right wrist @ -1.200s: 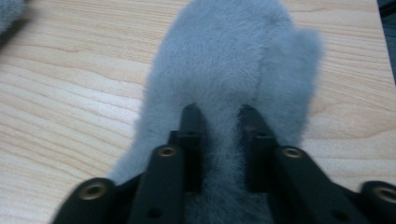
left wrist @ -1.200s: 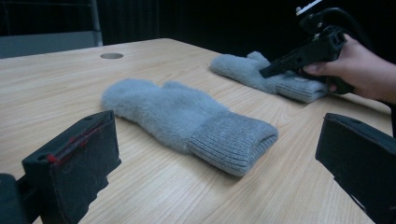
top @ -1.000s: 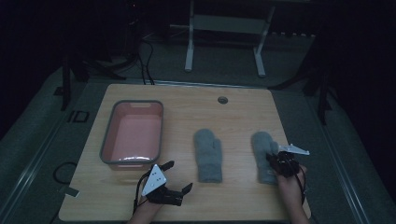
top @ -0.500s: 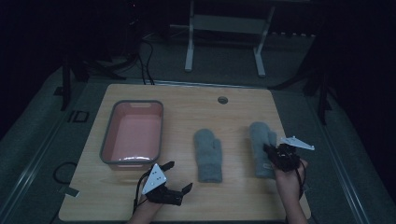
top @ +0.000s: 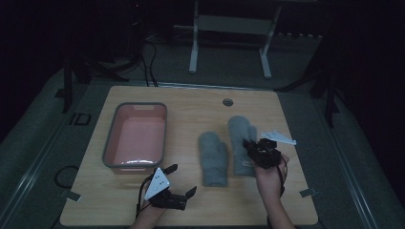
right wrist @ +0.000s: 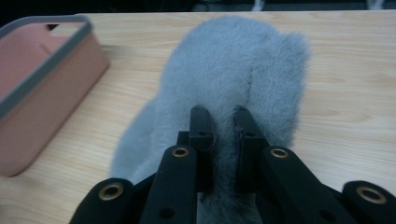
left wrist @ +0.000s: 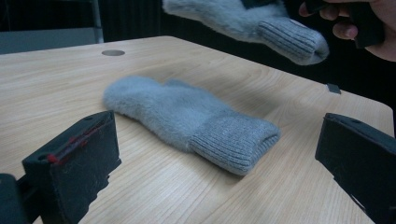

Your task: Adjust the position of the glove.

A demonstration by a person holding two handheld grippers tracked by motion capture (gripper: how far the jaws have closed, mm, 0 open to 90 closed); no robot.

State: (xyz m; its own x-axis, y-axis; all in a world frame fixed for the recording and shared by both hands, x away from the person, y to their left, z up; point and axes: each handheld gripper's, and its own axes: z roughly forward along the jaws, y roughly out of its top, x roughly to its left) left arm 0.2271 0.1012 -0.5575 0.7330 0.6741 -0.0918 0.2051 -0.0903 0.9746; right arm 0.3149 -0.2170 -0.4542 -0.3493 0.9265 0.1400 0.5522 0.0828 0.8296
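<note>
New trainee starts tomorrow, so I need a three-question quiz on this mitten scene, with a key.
1. True or false: the right gripper is shut on a mitten.
2. Which mitten lies flat on the table? A) the one nearer the bin B) the one farther from the bin
3. Fill in: the left gripper has its fingers ____ with nothing between them.

Key:
1. True; its fingers pinch the fur in the right gripper view.
2. A; the left gripper view shows that mitten on the wood and the other lifted above it.
3. Open.
</note>
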